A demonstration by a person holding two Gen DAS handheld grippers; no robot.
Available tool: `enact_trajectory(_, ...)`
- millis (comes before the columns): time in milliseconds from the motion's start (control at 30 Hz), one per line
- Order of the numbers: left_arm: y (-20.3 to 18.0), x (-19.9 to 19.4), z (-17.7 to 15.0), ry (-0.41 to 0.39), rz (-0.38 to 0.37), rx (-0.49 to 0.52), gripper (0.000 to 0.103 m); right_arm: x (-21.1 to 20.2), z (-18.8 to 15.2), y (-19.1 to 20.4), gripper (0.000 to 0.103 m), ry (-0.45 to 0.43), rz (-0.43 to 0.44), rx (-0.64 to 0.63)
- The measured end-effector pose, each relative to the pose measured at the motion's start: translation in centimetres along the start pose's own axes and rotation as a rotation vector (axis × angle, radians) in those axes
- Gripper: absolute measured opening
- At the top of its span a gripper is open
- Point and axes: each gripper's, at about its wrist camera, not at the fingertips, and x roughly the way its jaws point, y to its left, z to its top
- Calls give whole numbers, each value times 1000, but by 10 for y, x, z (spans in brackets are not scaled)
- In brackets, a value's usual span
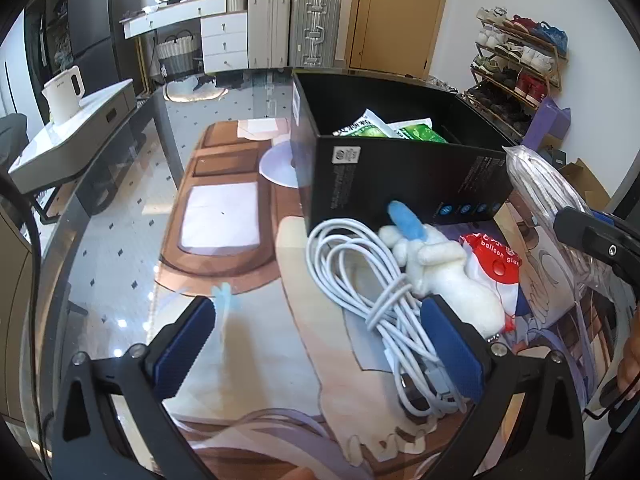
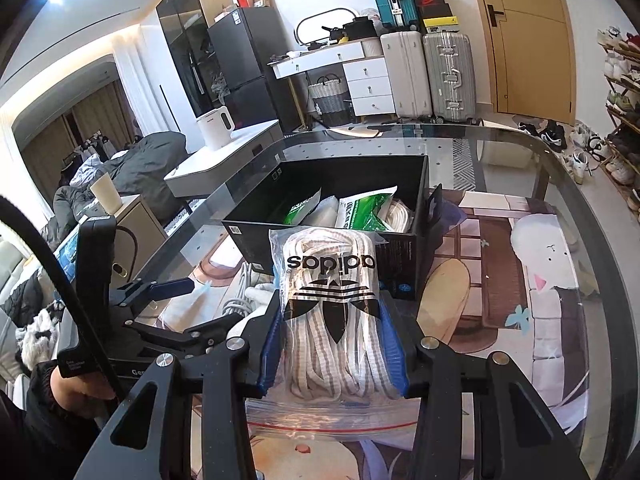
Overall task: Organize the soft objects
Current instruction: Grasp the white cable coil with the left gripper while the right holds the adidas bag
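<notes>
Left gripper [image 1: 320,344]: jaws wide, empty, hovering over the coiled white cable [image 1: 360,280] and plush toy [image 1: 448,276].

Black box [image 2: 332,248]: at twelve o'clock, partly filled.

Right gripper [image 2: 332,344]: clamped on the bagged striped laces [image 2: 332,296].

Risk: the slick bag may slip or catch the box's near wall.
</notes>
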Motion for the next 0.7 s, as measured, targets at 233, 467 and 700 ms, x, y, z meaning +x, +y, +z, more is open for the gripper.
enact_trajectory(233, -2, 1, 0, 18, -81, -14, 89, 0, 0, -1, 44, 0, -5, 4)
enact_trajectory(467, -10, -5, -5, 3, -190, 23, 44, -1, -1, -2, 44, -4, -11, 5)
enact_trajectory(700, -7, -14, -7, -27, -199, 19, 31, -1, -1, -2, 44, -5, -13, 6)
